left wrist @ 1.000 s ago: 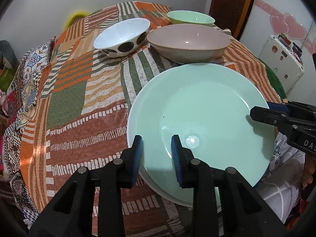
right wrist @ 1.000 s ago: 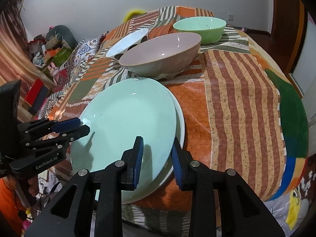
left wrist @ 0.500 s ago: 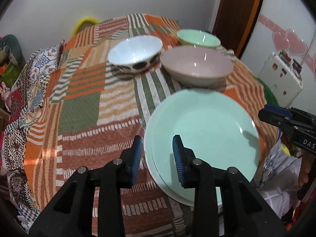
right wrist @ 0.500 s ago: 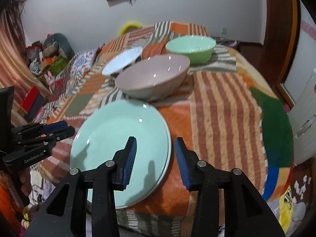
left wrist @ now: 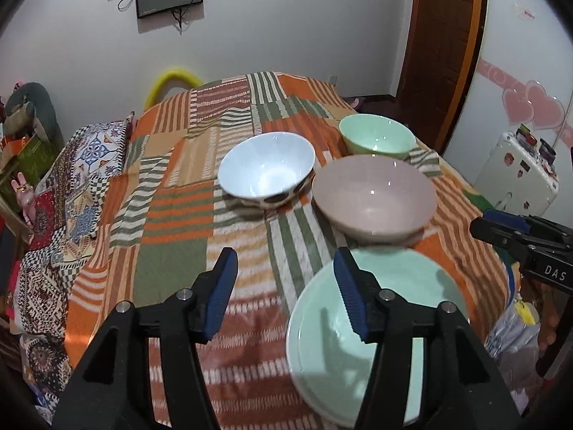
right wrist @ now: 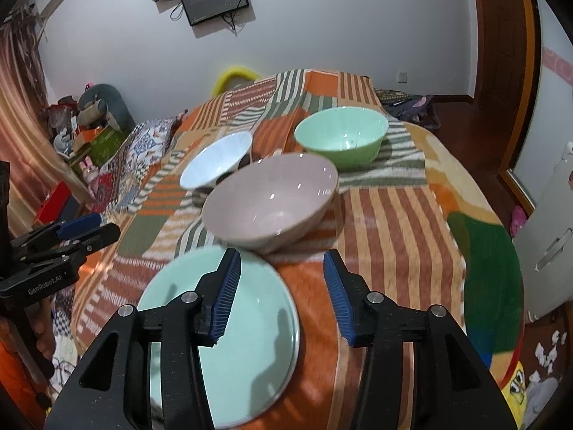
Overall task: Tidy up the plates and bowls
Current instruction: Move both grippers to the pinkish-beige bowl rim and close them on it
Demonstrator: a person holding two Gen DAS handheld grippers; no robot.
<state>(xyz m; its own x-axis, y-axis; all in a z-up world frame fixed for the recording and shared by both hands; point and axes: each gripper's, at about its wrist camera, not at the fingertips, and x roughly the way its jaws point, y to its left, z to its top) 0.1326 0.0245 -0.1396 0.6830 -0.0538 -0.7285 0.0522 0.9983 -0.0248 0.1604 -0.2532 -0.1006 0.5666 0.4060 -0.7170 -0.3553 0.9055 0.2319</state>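
**Both grippers released above the stacked plates**

Left gripper (left wrist: 284,292) released, jaws just widened, nothing between the pads; only striped cloth (left wrist: 172,261) seen through the gap. Right gripper (right wrist: 282,295) likewise released, jaws just widened, nothing pinched between them.

Green plate (left wrist: 404,297) just beyond and right of the left gripper's right finger, lying on a white plate (left wrist: 292,340) whose rim peeks out along the near left side. From the right gripper, same green plate (right wrist: 258,308) under and behind the left finger, near rim close to the tabletop's front edge.

Straight past the plates: pink bowl (left wrist: 374,197), near wall just beside the plate's far rim; whether touching, cannot tell. Beyond-left of it, white spotted bowl (left wrist: 266,173), close beside the pink one. Beyond-right, green bowl (left wrist: 376,138), nearest the far right edge of the tabletop.

Open room: wide bare stretch of cloth left of and ahead of the left gripper, out to the draped left edge. Right of the right gripper, another clear band of striped cloth (right wrist: 386,236) running to the tabletop's rounded right edge, then a drop to the floor.
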